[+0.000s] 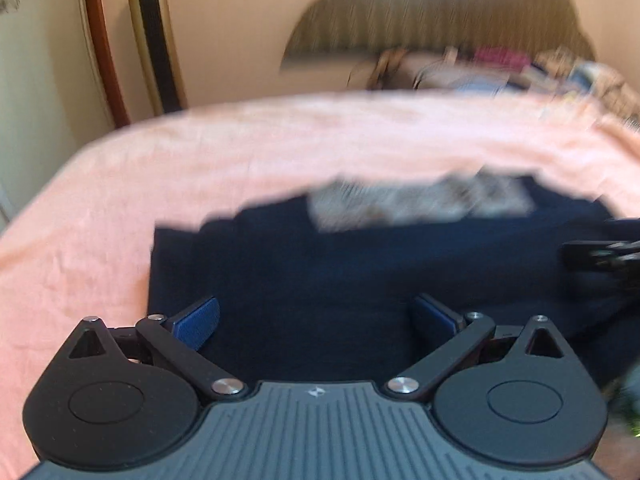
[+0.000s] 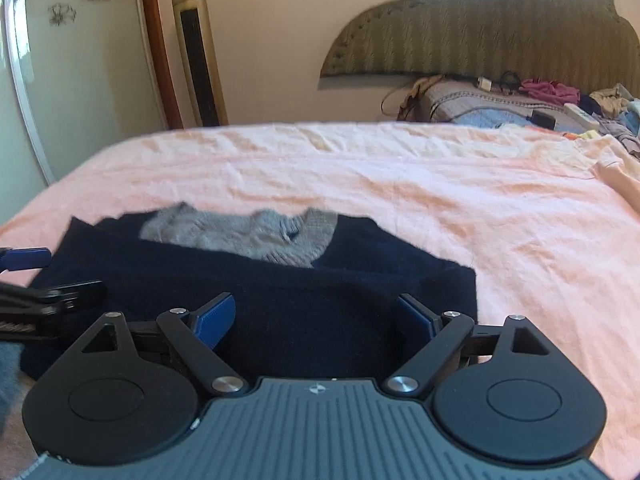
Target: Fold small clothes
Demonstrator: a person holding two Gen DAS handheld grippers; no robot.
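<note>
A navy garment [image 1: 360, 272] with a grey knit collar [image 1: 416, 204] lies partly folded on the pink bed sheet [image 1: 200, 168]. The garment [image 2: 260, 292] and its grey collar [image 2: 248, 232] also show in the right wrist view. My left gripper [image 1: 316, 320] is open and empty over the garment's near left part. My right gripper [image 2: 316, 320] is open and empty over its near right part. The right gripper shows at the right edge of the left wrist view [image 1: 600, 256]. The left gripper's fingers [image 2: 52, 292] show at the left of the right wrist view.
The pink sheet [image 2: 440, 200] covers the bed. A pile of clothes and cables [image 2: 540, 100] lies at the padded headboard [image 2: 500, 32]. A peach cloth [image 2: 616, 176] lies at the far right. A tall tower fan [image 2: 196, 52] and a door stand by the wall.
</note>
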